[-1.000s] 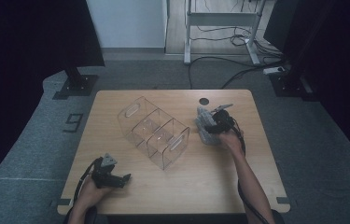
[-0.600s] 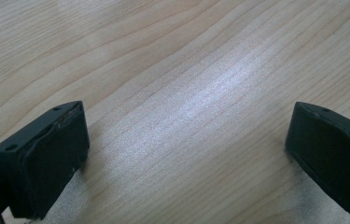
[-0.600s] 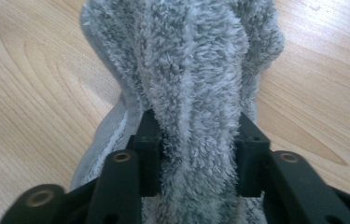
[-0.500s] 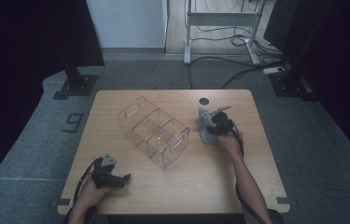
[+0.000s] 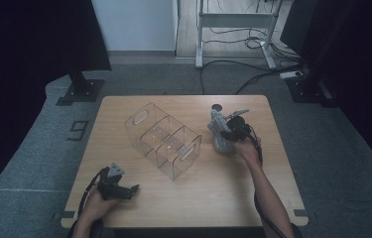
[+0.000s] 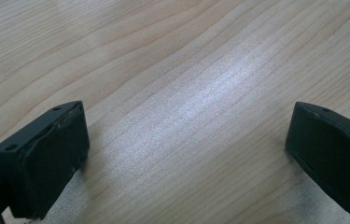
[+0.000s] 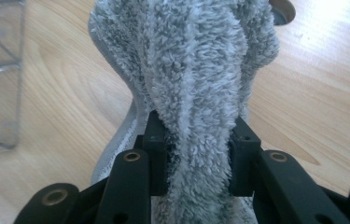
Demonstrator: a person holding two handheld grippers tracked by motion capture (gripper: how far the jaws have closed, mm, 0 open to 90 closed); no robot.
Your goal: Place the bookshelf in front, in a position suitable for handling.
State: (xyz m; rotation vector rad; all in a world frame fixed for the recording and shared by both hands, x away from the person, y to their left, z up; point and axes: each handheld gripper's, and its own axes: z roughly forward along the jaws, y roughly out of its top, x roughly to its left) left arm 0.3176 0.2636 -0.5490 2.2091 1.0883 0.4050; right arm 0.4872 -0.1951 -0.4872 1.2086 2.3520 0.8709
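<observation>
Pinching a fluffy grey cloth [image 5: 219,134] between its jaws, the right hand-held gripper [image 5: 229,130] sits on the right half of the table [image 5: 223,198], with the cloth bunched up and hanging down to the wood just left of the hand. Its jaws have just been closing, and the cloth is now clamped between them. A clear plastic organizer [image 5: 163,139] with three compartments lies diagonally in the middle of the table, just left of the cloth but apart from it. A small dark round thing [image 5: 217,107] rests near the far edge, just beyond the cloth. The left hand-held gripper [image 5: 129,191] rests low at the near left corner, jaws spread wide with nothing between them.

Open wood lies along the near edge between the two forearms, and on the right between the cloth and the right edge. The far left corner is also bare. The organizer takes up the centre, so the free lane from right to left runs along the near side.

The right gripper view shows the grip closely: the cloth [image 7: 196,84] rises in thick folds from between the two pads, with the organizer's wall [image 7: 0,79] at the left. The left gripper view shows the bare wood grain [image 6: 186,93] between its open jaws.
</observation>
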